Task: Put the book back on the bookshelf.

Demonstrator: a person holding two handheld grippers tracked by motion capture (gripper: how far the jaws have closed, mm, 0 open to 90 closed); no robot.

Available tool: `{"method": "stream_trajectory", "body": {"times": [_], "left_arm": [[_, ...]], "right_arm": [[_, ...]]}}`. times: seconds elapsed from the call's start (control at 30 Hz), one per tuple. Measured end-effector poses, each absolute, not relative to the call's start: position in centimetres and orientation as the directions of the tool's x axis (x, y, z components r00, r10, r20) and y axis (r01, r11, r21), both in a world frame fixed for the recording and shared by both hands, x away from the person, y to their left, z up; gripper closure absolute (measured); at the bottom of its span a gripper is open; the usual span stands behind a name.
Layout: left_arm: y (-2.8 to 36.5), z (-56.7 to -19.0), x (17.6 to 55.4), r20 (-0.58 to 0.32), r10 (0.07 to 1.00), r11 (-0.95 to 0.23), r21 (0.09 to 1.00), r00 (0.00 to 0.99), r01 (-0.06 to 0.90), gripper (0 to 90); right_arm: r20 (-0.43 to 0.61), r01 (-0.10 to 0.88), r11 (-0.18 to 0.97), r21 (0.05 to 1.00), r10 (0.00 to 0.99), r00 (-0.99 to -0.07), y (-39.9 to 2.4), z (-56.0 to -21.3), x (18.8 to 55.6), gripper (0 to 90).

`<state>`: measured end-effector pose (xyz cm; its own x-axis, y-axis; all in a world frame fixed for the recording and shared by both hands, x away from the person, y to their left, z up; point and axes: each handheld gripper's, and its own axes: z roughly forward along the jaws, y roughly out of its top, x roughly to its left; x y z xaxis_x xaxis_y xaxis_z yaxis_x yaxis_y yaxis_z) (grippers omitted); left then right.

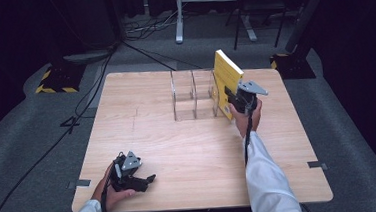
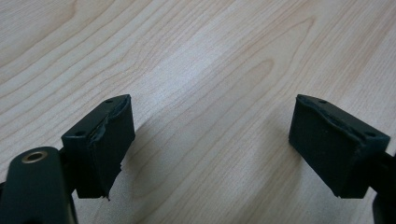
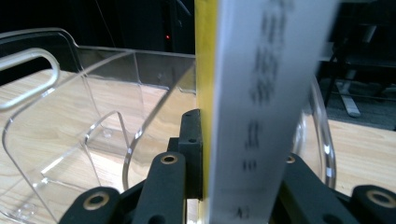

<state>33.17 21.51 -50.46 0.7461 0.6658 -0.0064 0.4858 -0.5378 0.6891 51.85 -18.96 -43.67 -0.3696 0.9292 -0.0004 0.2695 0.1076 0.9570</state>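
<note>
**Yellow book going into the clear rack, right side**

The right gripper [image 1: 235, 98] is clamping a yellow book [image 1: 225, 78] by its lower edge, holding it upright and slightly tilted at the right end of the clear plastic rack [image 1: 190, 95] near the far middle of the table [image 1: 189, 156]. The book is sitting at the rack's rightmost slot; whether its bottom is touching the rack floor, I cannot tell. The left gripper [image 1: 140, 181] is resting low at the near left corner of the table, its jaws standing wide apart with nothing between them.

Doing the step well, as I judge it: keep the book vertical, line its spine up with the gap between dividers, lower it straight down, and let go only once the bottom is seated. A tilted release could be tipping the book against the thin divider or out of the rack.

The right gripper view is giving the close detail: the book's [image 3: 243, 116] white page edge with blurred print, its yellow cover edge, the jaws pressed on both faces, and the curved divider [image 3: 112, 135] just to the left. The high view is giving the whole layout and both hands. In the left gripper view, bare wood grain is lying under the pads [image 2: 109, 144].
</note>
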Motion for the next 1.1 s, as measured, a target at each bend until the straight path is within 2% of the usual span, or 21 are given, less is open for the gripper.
{"method": "stream_trajectory", "body": {"times": [0.33, 0.67, 0.83, 1.1], "left_arm": [[21.5, -50.5, 33.1, -0.013, 0.667, -0.533, 0.691, 0.745, 0.489, 15.5], [21.5, -50.5, 33.1, -0.012, 0.664, -0.535, 0.69, 0.748, 0.487, 15.5], [21.5, -50.5, 33.1, -0.012, 0.664, -0.535, 0.69, 0.748, 0.487, 15.5], [21.5, -50.5, 33.1, -0.012, 0.664, -0.536, 0.69, 0.748, 0.487, 15.5]], "right_arm": [[-0.037, 0.282, 0.15, 0.947, 0.928, -0.371, -18.5, -43.8, 51.9, 76.2], [-0.016, 0.283, 0.099, 0.954, 0.959, -0.282, -19.2, -44.1, 52.4, 76.3], [-0.019, 0.273, 0.11, 0.956, 0.949, -0.316, -18.4, -44.1, 52.7, 76.3], [-0.031, 0.284, 0.123, 0.951, 0.95, -0.311, -17.3, -43.9, 53.2, 75.8]]}}
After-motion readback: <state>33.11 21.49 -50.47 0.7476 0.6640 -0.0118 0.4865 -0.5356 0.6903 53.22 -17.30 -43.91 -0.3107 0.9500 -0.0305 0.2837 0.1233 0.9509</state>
